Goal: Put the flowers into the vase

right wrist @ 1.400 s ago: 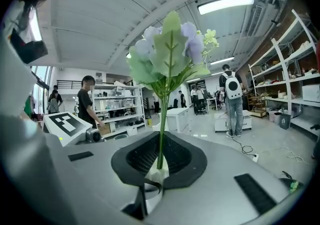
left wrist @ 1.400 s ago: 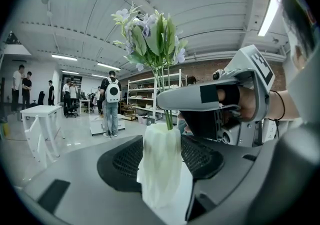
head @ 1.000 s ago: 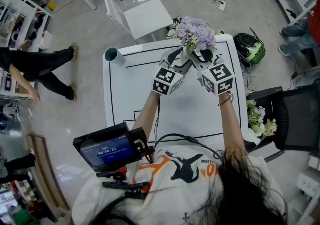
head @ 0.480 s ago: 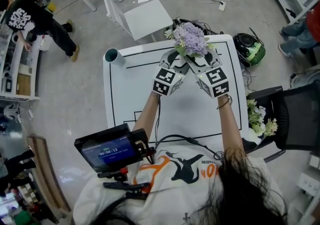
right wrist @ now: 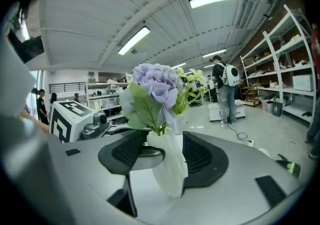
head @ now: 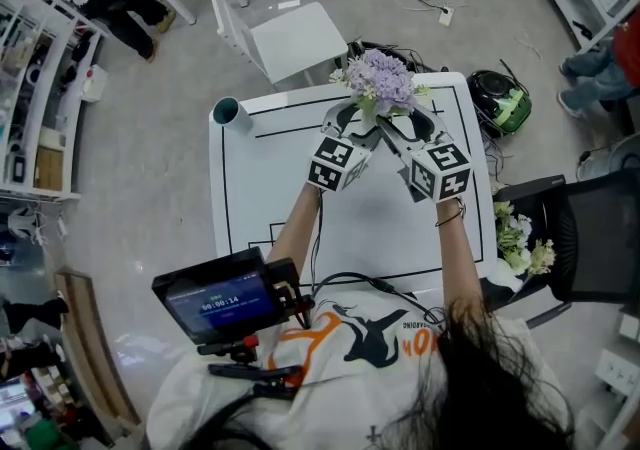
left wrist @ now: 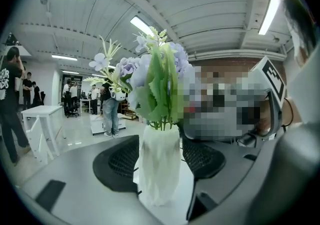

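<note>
Left tongs (head: 350, 120) clasp the white vase (left wrist: 159, 169) by its flanks. Right tongs (head: 405, 128), their jaws just opened wide, flank it without pressing. We note the purple flowers (head: 378, 78) standing in the vase, above both tongs, on the white counter (head: 270, 178).
</note>
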